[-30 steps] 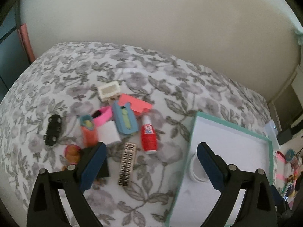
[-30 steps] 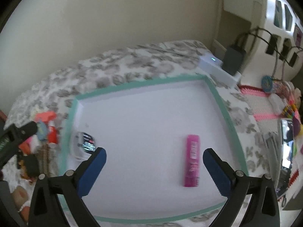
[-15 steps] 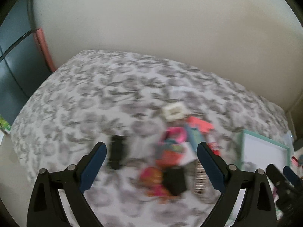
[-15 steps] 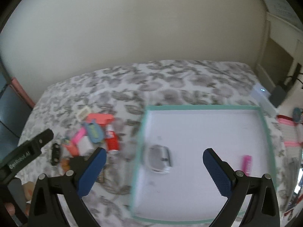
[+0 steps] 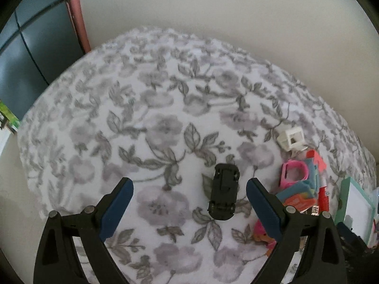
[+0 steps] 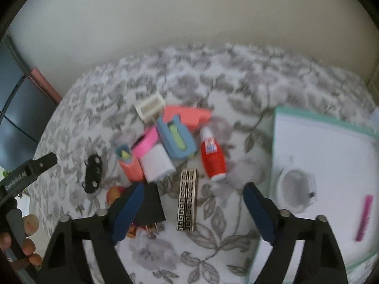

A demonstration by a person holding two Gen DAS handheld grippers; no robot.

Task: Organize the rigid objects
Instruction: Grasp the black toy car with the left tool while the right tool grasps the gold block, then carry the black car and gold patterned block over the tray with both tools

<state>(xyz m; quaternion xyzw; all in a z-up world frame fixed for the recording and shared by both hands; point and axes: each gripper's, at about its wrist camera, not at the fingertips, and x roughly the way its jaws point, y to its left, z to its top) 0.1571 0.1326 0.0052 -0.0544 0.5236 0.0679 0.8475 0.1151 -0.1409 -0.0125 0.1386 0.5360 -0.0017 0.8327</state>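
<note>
A black toy car (image 5: 223, 192) lies on the floral cloth, between the open fingers of my left gripper (image 5: 189, 195), nearer the right one. It also shows in the right wrist view (image 6: 93, 173). My right gripper (image 6: 191, 204) is open and empty above a silver patterned bar (image 6: 187, 200). A pile lies beyond: a red glue bottle (image 6: 212, 158), a blue case (image 6: 176, 139), a white charger (image 6: 157, 164), a pink ring (image 6: 145, 142), an orange box (image 6: 129, 165) and a white frame (image 6: 151, 105). The teal-rimmed white tray (image 6: 276, 127) holds a clear round container (image 6: 296, 189) and a pink stick (image 6: 364, 217).
A black plug (image 6: 151, 206) lies by the right gripper's left finger. The left gripper's body (image 6: 26, 175) and the hand holding it show at the left of the right wrist view. A wall runs behind the bed; a dark cabinet (image 5: 28, 54) stands at the left.
Both grippers swung left. The left one moved from the tray edge to over the black car. The right one moved from over the tray to the pile on the cloth.
</note>
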